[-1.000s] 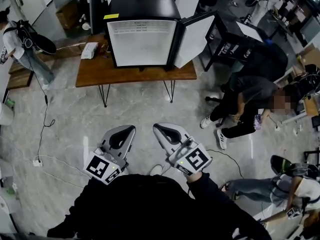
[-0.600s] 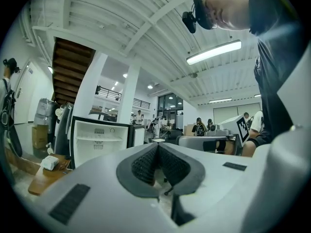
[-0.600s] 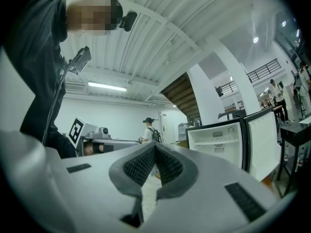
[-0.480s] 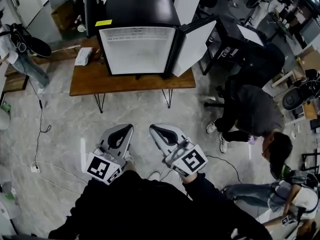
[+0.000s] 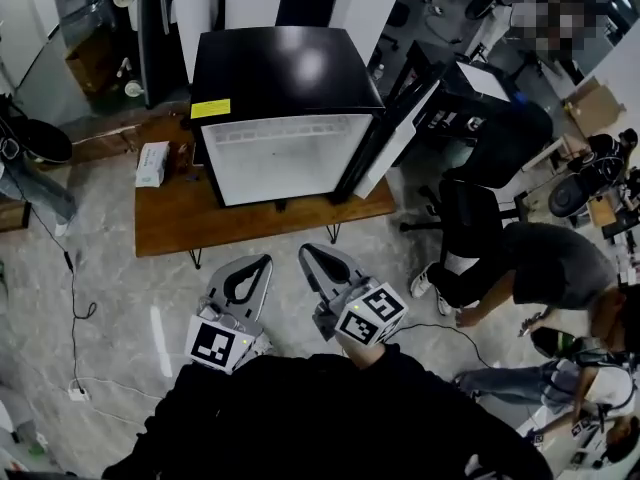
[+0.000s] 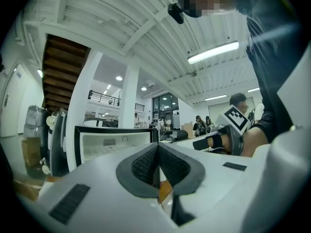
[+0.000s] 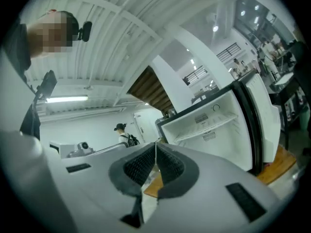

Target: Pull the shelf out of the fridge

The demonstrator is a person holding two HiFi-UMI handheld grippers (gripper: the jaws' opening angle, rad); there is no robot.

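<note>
A small black fridge (image 5: 285,73) stands on a low wooden table (image 5: 180,218), its door (image 5: 395,133) swung open to the right and its white inside showing. In the right gripper view a white shelf (image 7: 214,126) spans the fridge's inside (image 7: 221,130). The fridge (image 6: 112,144) also shows in the left gripper view. My left gripper (image 5: 258,262) and right gripper (image 5: 306,254) hang side by side just short of the table's front edge, both shut and holding nothing. In each gripper view the dark pads (image 6: 156,164) (image 7: 154,165) meet with no gap.
A small white box (image 5: 152,163) lies on the table's left end. A person crouches on the floor (image 5: 545,268) to the right beside a black chair (image 5: 465,208). Another person sits at lower right (image 5: 560,383). A cable and power strip (image 5: 75,393) lie on the floor at left.
The fridge and table have come closer in the head view as I step forward. Both grippers stay shut and side by side. The crouching person at right has shifted.
</note>
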